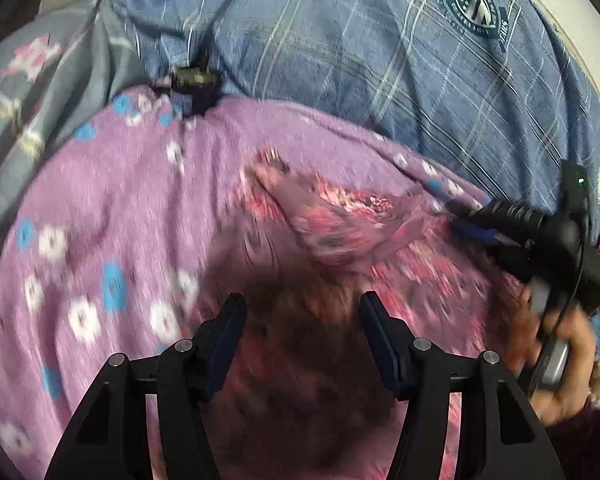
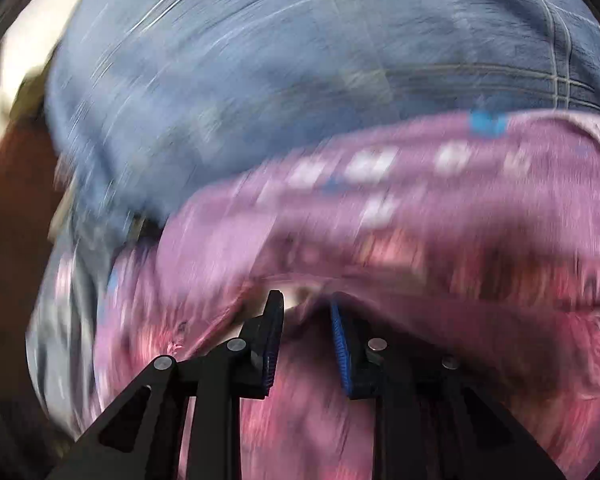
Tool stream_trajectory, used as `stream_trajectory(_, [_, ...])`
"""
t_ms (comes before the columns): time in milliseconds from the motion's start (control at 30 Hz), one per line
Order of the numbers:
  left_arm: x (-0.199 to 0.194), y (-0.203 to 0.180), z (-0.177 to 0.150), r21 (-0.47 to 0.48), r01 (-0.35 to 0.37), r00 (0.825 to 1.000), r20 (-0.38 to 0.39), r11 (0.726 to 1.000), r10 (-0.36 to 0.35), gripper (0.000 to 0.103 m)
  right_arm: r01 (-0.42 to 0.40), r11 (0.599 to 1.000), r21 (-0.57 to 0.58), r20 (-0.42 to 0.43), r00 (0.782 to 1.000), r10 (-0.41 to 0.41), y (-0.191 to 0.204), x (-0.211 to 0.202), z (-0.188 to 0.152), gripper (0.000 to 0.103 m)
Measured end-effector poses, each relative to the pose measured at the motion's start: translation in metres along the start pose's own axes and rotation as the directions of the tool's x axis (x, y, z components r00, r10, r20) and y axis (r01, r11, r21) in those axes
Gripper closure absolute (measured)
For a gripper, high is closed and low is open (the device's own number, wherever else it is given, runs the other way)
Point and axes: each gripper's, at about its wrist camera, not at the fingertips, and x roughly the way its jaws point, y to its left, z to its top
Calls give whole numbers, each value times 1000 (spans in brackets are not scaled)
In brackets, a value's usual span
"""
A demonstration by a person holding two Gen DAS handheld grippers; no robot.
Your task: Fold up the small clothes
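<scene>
A small pink-red floral garment (image 1: 340, 216) lies rumpled on a purple flowered blanket (image 1: 120, 200). My left gripper (image 1: 302, 304) hovers over the garment's near part, jaws open and nothing between them. At the right edge a hand (image 1: 560, 364) holds my right gripper (image 1: 466, 220), whose tips are at the garment's right side. In the blurred right wrist view my right gripper (image 2: 305, 304) has its jaws a little apart. A raised fold of the garment (image 2: 500, 280) runs just past its tips, and no cloth shows pinched between the pads.
A blue plaid cover (image 1: 340, 40) with round badges fills the far side, also in the right wrist view (image 2: 300, 60). A small dark object (image 1: 192, 80) sits at the blanket's far edge. Grey flowered bedding (image 1: 40, 80) lies at the left.
</scene>
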Motion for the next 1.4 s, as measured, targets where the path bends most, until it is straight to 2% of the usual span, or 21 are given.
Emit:
stream_trajectory(67, [6,5,6,-12,-6,999,42,1000,7,45,3,1000,17,84,996,-4,-8,-23,7,74])
stream_trajectory(167, [3,9,16,-19,-42,989,142,999,44,45,35,999,-4,152,988,-34,-22,-67,-1,74])
stream_trajectory(267, [8,4,22,15,-47,983,177,999,43,44,96,995,-5,143,985,-95,-39,-99,-20,74])
stream_trajectory(333, [15,6,27,-9,-43,984,173,999,44,45,134,991,9,134,982,-134,-51,-115,-32,74])
stream_trajectory(400, [10,14,31,-77,25,978,209,997,-8,44,165,986,28,141,976,-167,-64,-130,-44,74])
stream_trajectory(467, [0,15,29,-94,57,970,241,994,-33,44,214,976,47,147,965,-218,-80,-132,-55,74])
stream_trajectory(567, [-20,11,28,-67,23,955,295,997,-2,44,222,970,102,59,972,-229,-105,-113,-56,75])
stream_trajectory(667, [-49,-3,22,-24,9,935,355,1000,0,41,232,970,70,91,967,-238,-99,-111,-56,75])
stream_trajectory(733, [-65,-14,9,16,-55,920,389,998,44,29,241,970,43,106,964,-244,-86,-113,-54,71])
stream_trajectory(767, [-69,-19,-2,37,-97,915,397,995,75,27,200,980,18,118,972,-201,-75,-115,-53,71])
stream_trajectory(833, [-70,-25,-33,99,-162,921,372,982,114,26,138,990,-23,107,985,-135,-55,-112,-54,70])
stream_trajectory(900, [-59,-24,-65,149,-205,950,269,967,159,26,52,994,-94,50,998,-48,-25,-99,-61,69])
stream_trajectory(967, [-52,-18,-87,146,-200,968,180,969,173,26,-9,986,-168,-31,1000,4,7,-81,-77,70])
stream_trajectory(1033, [-34,-11,-106,152,-195,981,17,969,195,26,-8,976,-216,-119,993,-19,23,-60,-95,67])
stream_trajectory(1067, [-25,-8,-113,169,-220,972,-43,961,230,26,17,971,-239,-160,985,-57,28,-49,-105,64])
stream_trajectory(1167, [-43,-3,-119,151,-237,968,-47,960,246,31,103,939,-327,-94,986,-141,44,-66,-119,64])
stream_trajectory(1200, [-59,-4,-118,141,-235,970,-20,962,240,31,100,938,-331,-76,988,-132,47,-75,-122,63])
stream_trajectory(1267, [-91,-7,-113,137,-251,968,55,958,246,30,89,937,-338,38,996,-81,59,-119,-125,63])
stream_trajectory(1333, [-138,-7,-105,108,-296,946,168,949,276,29,98,930,-353,113,992,-62,70,-150,-128,59])
stream_trajectory(1367, [-152,-7,-105,95,-302,939,200,948,279,29,93,929,-357,169,985,-34,77,-176,-133,53])
stream_trajectory(1400, [-179,-7,-102,66,-316,923,252,946,291,28,90,929,-358,196,980,-19,80,-189,-135,46])
